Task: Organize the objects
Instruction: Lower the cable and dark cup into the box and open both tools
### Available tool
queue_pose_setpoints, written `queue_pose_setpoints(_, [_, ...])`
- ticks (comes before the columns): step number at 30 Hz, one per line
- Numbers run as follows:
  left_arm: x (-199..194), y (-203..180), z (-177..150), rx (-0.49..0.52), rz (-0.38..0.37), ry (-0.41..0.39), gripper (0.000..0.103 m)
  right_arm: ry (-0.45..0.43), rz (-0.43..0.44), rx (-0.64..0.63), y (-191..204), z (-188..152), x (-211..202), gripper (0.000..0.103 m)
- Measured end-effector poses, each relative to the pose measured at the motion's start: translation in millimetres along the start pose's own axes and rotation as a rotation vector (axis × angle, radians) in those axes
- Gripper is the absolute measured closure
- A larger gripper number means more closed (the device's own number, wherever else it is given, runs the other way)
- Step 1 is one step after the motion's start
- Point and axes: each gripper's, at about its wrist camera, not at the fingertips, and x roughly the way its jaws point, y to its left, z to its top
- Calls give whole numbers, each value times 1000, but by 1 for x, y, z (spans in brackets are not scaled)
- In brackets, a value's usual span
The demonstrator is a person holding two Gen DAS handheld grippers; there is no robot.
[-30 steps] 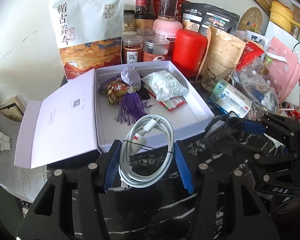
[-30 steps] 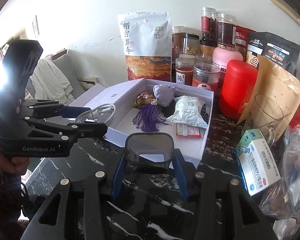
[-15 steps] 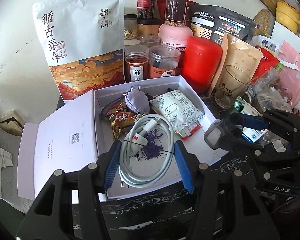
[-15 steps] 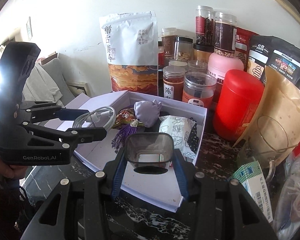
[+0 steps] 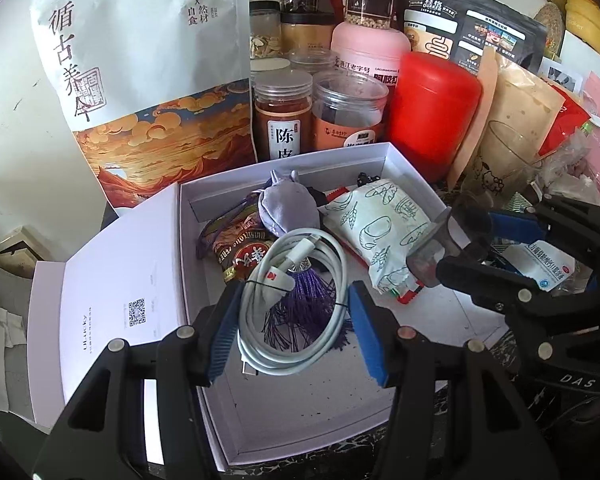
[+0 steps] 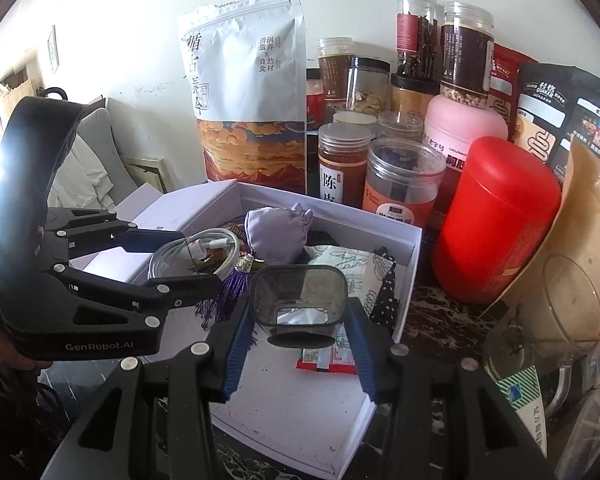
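Observation:
My left gripper (image 5: 294, 332) is shut on a coiled white charging cable (image 5: 296, 308), held over the open white box (image 5: 404, 168). In the right wrist view the same gripper (image 6: 188, 260) and cable (image 6: 204, 246) hang over the box's left side. My right gripper (image 6: 298, 344) is shut on a small smoky-grey clear plastic container (image 6: 300, 298), above the box's near half; in the left wrist view that container (image 5: 440, 248) sits at the box's right wall. Inside the box lie a lilac pouch (image 5: 286, 208) with a purple tassel (image 5: 300, 308), a snack packet (image 5: 240, 252) and a white patterned packet (image 5: 384, 228).
Behind the box stand a big white pouch (image 5: 140, 80), several jars (image 5: 284, 116), a red canister (image 5: 432, 108), a pink tub (image 6: 460, 128) and dark bags (image 6: 560, 116). A glass mug (image 6: 572, 308) and a medicine box (image 6: 524, 396) sit right. The box's lid (image 5: 112, 300) lies open left.
Both grippers have moved forward and slightly down, from in front of the box to over it, carrying the cable and the container. The grips look unchanged.

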Motion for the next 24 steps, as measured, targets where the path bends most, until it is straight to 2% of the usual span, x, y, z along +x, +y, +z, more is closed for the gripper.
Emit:
queue_pose_setpoints(11, [35, 1, -5, 31, 27, 62, 51, 41, 20, -5, 0, -8, 20, 56])
queue_pose_setpoints(24, [48, -8, -17, 67, 61, 106, 51, 107, 25, -11, 9, -21, 30, 56])
